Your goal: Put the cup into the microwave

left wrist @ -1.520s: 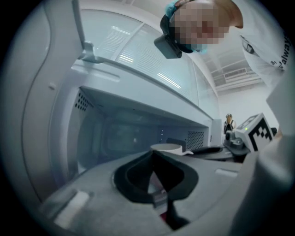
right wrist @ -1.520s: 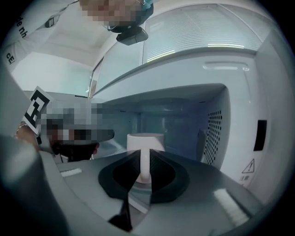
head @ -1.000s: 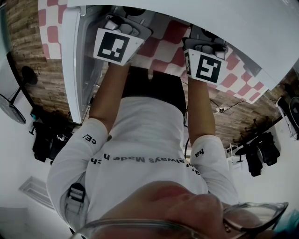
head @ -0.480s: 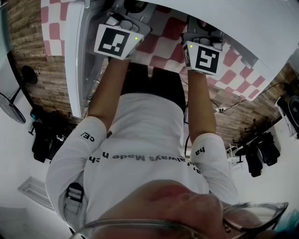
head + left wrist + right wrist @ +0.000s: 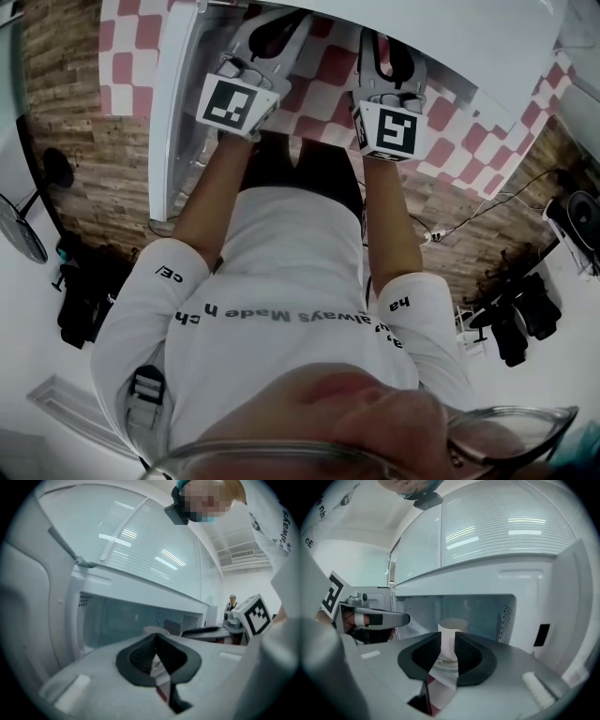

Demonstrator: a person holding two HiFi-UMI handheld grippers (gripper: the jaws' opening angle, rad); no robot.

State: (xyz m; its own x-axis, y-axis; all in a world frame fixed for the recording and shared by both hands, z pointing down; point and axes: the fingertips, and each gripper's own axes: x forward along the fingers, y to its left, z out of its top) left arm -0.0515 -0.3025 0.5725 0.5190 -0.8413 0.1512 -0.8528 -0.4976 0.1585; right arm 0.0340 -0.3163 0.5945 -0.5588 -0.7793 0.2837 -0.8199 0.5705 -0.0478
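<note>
On the left tool [image 5: 156,653], dark pads pressed together at the tips, closed on nothing. On the right tool [image 5: 447,649], pads slightly apart with a narrow gap, gripping nothing.

Straight ahead of the right tool's tips, seen through and above that gap: a pale cup [image 5: 453,626], upright inside the white microwave [image 5: 525,616], beyond the pads and apparently clear of both. From the left tool, only a rounded rim of it showing, just past the closed tips and deeper in the cavity.

Both tools side by side at the mouth of the oven, near each other but apart, each in sight of the other's camera.

To the left of the left tool, the microwave door [image 5: 167,112], swung open. Beneath and around both tools, a desk [image 5: 323,80] covered in a red-and-white check cloth. Behind the tools, bare forearms and the white long-sleeved top [image 5: 281,272] of the person holding them.
</note>
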